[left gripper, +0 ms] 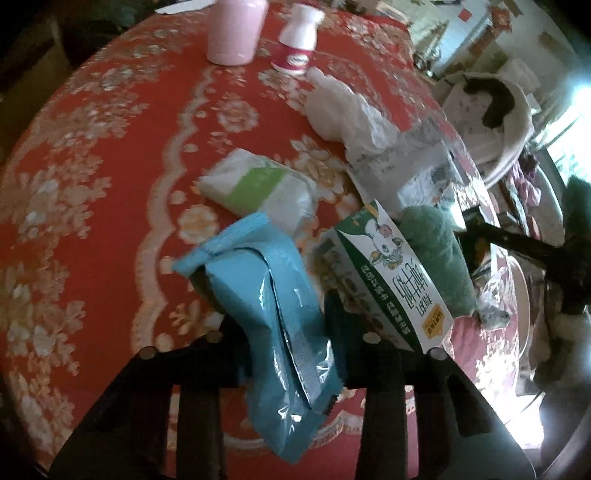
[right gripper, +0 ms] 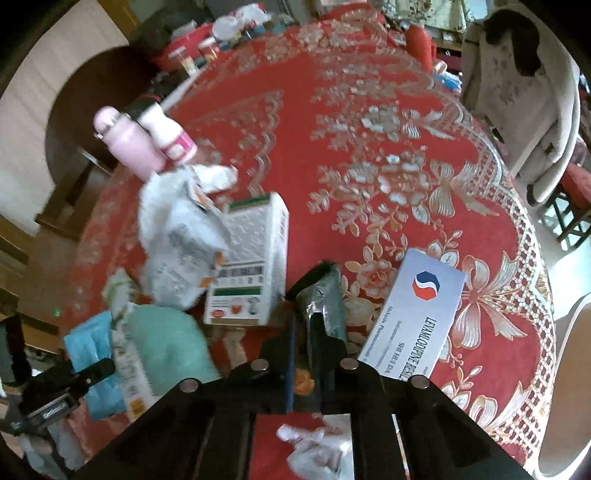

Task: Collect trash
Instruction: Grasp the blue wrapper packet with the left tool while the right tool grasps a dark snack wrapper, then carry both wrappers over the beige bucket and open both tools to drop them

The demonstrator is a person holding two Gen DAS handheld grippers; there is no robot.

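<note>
The left gripper [left gripper: 288, 332] has its jaws closed narrow on a blue foil wrapper [left gripper: 266, 314], which hangs crumpled between them just in front of the milk carton [left gripper: 388, 280], my landmark on the red floral desk [left gripper: 110, 184]. The right gripper [right gripper: 306, 332] has its jaws shut tight on a small dark silver-lined wrapper [right gripper: 325, 299], pinched just right of the same heap, between a white-and-green box [right gripper: 251, 258] and a white medicine box [right gripper: 417, 314].

Both wrappers look light, thin and crinkly. The glossy foil is probably slippery, so a pinch across a folded seam or doubled edge should hold better than one on a single sheet. They will flop and may catch neighbouring litter when lifted. The crumpled tissue [left gripper: 343, 107] behind the carton is soft and almost weightless, so it can be taken anywhere. The carton is stiffer and best gripped across its narrow sides.

The left wrist view alone shows the tissue pack [left gripper: 258, 184] behind the blue wrapper. The right wrist view alone shows the medicine box, the white-and-green box, and crumpled white plastic [right gripper: 317, 454] below its gripper. Both show the pink flask [left gripper: 236, 29] and a small white bottle [left gripper: 295, 40] beyond the carton.
</note>
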